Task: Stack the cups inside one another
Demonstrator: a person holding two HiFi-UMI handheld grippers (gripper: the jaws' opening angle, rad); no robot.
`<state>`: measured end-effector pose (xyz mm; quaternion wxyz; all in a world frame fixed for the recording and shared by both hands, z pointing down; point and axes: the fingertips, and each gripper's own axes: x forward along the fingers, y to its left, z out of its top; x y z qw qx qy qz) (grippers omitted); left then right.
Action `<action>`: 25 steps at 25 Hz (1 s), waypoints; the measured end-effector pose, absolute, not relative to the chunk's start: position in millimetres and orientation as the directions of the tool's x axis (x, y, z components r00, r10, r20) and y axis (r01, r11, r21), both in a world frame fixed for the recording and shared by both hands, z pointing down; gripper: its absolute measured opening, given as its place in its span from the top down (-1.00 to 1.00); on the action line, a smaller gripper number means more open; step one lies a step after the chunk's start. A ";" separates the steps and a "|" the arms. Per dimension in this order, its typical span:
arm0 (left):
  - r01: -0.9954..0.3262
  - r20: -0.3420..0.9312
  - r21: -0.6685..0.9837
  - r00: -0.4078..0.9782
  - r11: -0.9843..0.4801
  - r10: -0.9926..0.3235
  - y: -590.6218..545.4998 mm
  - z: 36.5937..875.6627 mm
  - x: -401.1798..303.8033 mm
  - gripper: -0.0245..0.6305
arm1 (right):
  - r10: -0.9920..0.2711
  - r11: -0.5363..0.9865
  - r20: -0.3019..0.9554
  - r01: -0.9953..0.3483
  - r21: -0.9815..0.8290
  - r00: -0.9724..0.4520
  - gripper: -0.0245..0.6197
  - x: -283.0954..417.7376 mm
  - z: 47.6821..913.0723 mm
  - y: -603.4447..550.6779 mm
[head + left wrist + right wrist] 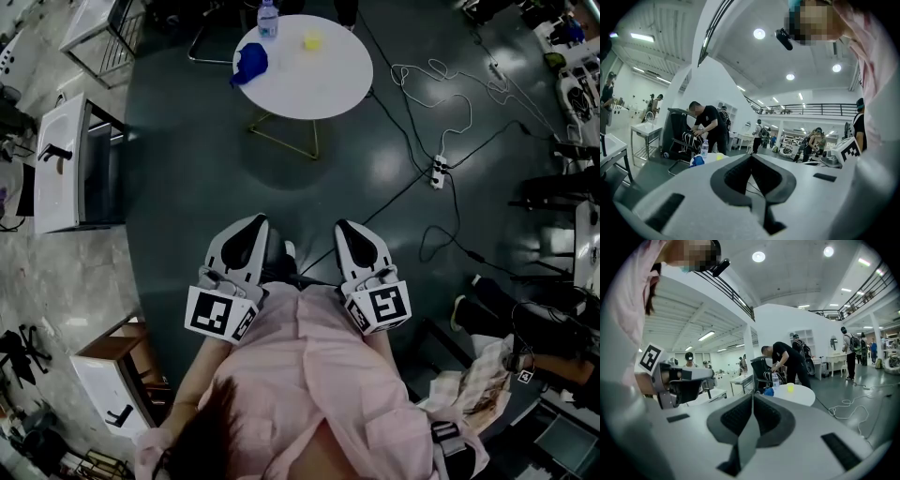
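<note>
You stand well back from round worktop (328,80), left tongs (254,222) and right tongs (344,226) both closed, empty. Stacking apparently not begun; next: approach yellow cup (311,41), open tongs.

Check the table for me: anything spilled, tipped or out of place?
Nothing looks spilled. On the round table the bottle stands upright near the yellow cup and a blue item, too small to identify. Only oddity: loose cables and a power strip trail across the floor beside it.
</note>
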<state>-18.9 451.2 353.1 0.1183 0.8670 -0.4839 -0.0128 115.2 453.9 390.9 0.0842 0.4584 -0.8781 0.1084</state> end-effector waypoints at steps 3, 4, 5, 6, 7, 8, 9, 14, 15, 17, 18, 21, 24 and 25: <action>-0.831 0.082 0.229 0.536 -0.508 -0.840 433.2 353.4 -26.4 0.88 | -0.787 0.554 0.256 -0.826 -0.106 -0.561 0.81 108.9 393.1 439.1; -0.827 0.078 0.235 0.539 -0.510 -0.839 425.7 353.5 -28.4 0.88 | -0.789 0.551 0.256 -0.828 -0.106 -0.558 0.81 106.8 393.1 432.5; -0.822 0.074 0.243 0.546 -0.516 -0.835 417.5 353.4 -29.8 0.88 | -0.793 0.545 0.255 -0.831 -0.110 -0.554 0.81 104.9 392.8 425.0; -0.813 0.069 0.252 0.556 -0.524 -0.829 408.8 352.8 -30.7 0.88 | -0.797 0.538 0.253 -0.835 -0.117 -0.549 0.81 103.0 391.9 416.6; -0.804 0.064 0.260 0.567 -0.535 -0.821 399.7 351.8 -31.4 0.88 | -0.802 0.529 0.249 -0.839 -0.126 -0.543 0.82 101.0 390.3 407.7; -0.795 0.060 0.265 0.578 -0.545 -0.814 390.3 350.2 -32.4 0.88 | -0.807 0.521 0.246 -0.843 -0.134 -0.538 0.82 98.6 387.9 398.5; -0.789 0.057 0.270 0.586 -0.552 -0.809 380.3 348.0 -33.7 0.88 | -0.811 0.514 0.243 -0.847 -0.138 -0.532 0.81 95.9 384.9 389.2; -0.770 0.064 0.272 0.613 -0.578 -0.787 336.8 336.1 -40.9 0.88 | -0.831 0.483 0.241 -0.866 -0.132 -0.500 0.81 85.0 370.9 353.0; -0.768 0.069 0.268 0.618 -0.582 -0.783 330.4 335.1 -42.6 0.88 | -0.837 0.473 0.243 -0.871 -0.130 -0.491 0.81 83.9 370.0 348.2; -0.764 0.075 0.264 0.625 -0.589 -0.777 319.3 334.9 -47.7 0.88 | -0.847 0.454 0.244 -0.882 -0.128 -0.472 0.81 81.0 369.3 339.1; -0.762 0.077 0.265 0.628 -0.592 -0.774 314.8 335.7 -50.5 0.88 | -0.852 0.446 0.243 -0.886 -0.129 -0.464 0.82 79.4 369.4 335.2; -0.755 0.081 0.271 0.636 -0.597 -0.768 305.3 338.2 -57.2 0.88 | -0.863 0.425 0.242 -0.896 -0.132 -0.444 0.81 75.9 370.2 327.0; -0.758 0.086 0.276 0.632 -0.591 -0.770 300.9 340.2 -63.0 0.88 | -0.866 0.418 0.244 -0.900 -0.123 -0.436 0.81 72.3 369.6 321.8; -0.759 0.089 0.278 0.630 -0.588 -0.771 300.2 341.2 -64.8 0.88 | -0.867 0.417 0.245 -0.901 -0.121 -0.434 0.81 71.0 369.2 320.6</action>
